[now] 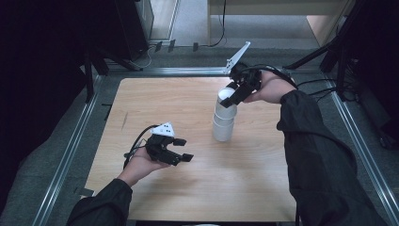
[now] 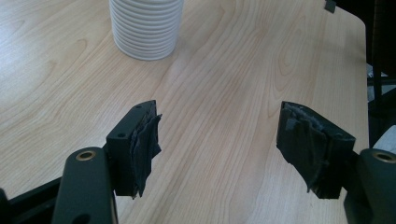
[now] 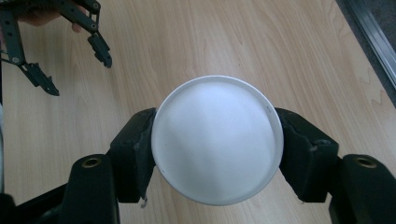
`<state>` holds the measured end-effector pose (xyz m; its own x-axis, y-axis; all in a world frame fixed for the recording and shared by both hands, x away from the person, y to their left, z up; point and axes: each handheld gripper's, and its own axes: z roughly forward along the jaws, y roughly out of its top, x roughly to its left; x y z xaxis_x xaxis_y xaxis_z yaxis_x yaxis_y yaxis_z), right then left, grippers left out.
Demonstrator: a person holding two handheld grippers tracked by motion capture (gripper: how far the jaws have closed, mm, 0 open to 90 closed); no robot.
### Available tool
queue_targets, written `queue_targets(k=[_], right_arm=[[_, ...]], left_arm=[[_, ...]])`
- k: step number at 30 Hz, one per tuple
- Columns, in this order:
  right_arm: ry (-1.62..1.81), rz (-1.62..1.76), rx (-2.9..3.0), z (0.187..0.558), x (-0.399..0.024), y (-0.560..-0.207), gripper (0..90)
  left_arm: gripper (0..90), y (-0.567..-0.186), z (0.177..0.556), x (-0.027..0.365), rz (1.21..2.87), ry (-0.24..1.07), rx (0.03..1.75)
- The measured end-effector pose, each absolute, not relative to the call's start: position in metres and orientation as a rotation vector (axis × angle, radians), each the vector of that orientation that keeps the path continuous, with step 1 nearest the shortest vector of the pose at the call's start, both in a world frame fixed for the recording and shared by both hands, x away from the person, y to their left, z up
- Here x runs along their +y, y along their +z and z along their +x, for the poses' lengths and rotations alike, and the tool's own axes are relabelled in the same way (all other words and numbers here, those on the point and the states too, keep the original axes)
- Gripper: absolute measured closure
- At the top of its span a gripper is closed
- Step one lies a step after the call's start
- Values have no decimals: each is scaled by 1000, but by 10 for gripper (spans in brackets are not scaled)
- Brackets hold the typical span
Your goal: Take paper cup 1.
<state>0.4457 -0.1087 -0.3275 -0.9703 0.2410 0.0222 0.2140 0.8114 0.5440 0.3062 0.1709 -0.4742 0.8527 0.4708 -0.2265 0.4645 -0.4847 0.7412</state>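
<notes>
Left tool (image 1: 184, 149): sits in the person's left hand over the near left part of the worktop (image 1: 164, 103), with its jaws pointing right across the wood. A grey three-cornered plate sits on top of it and a black cable trails back past the wrist.
Left tool, jaws: spread wide, with nothing between them. In the left gripper view (image 2: 219, 149) only bare wood grain lies in the gap, and the pads (image 2: 144, 144) are wrapped in frayed dark tape.
Left tool seen from the right tool: up and to the left of the right tool's jaws (image 3: 79, 74), well apart from them, with its two arms splayed.
Cup stack (image 1: 222, 129): white cups nested upside down, standing on the worktop ahead and to the right of the left tool and well apart from it. In the left gripper view its ribbed rims (image 2: 147, 28) sit beyond the left jaw.
Top cup (image 1: 228, 109): at the head of the stack, directly between the right tool's jaws. In the right gripper view its round white face (image 3: 217, 149) is turned to the camera.
Right tool (image 1: 229, 96): comes in from the right, angled down over the stack.
Right tool, jaws: pinching the top cup, one pad (image 3: 140, 154) against each side of its rim.
</notes>
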Motion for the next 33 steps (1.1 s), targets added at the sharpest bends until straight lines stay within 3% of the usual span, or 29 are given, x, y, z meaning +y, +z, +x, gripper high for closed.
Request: queue_targets(k=[22,33], right_arm=[[939,321,2901,423,-121,-263,354],[1007,187,2930,397,-122,-259,354]], left_arm=[[284,-472,308,175,2118,-10,691],[284,-469,309,180,2085,-28,700]])
